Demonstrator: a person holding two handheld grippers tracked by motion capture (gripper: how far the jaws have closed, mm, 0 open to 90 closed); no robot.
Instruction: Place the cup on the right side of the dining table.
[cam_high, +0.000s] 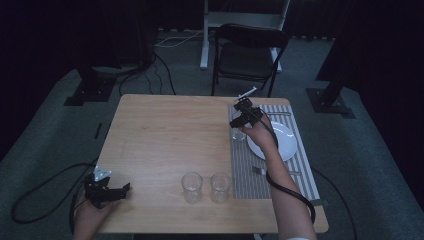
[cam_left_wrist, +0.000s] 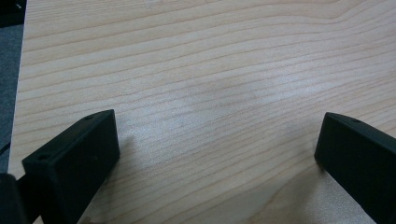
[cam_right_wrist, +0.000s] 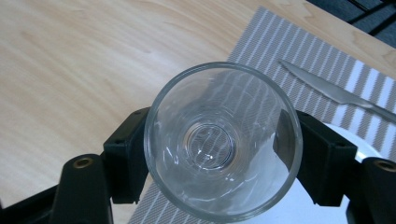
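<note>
My right gripper (cam_right_wrist: 224, 156) is shut on a clear drinking glass (cam_right_wrist: 223, 140), one black jaw on each side of its wall. I look down into its empty bowl. In the high view the right gripper (cam_high: 240, 122) holds that glass (cam_high: 238, 134) over the left edge of the striped placemat (cam_high: 270, 175), beside the white plate (cam_high: 287, 145). My left gripper (cam_high: 120, 189) lies low at the table's near left corner. Its jaws (cam_left_wrist: 217, 158) stand wide apart over bare wood with nothing between them.
Two more empty glasses (cam_high: 192, 186) (cam_high: 220, 186) stand side by side near the front edge, just left of the placemat. A fork (cam_high: 260, 171) lies on the mat, and a knife (cam_right_wrist: 327, 88) lies beyond the plate. A black chair (cam_high: 250, 55) stands behind the table.
</note>
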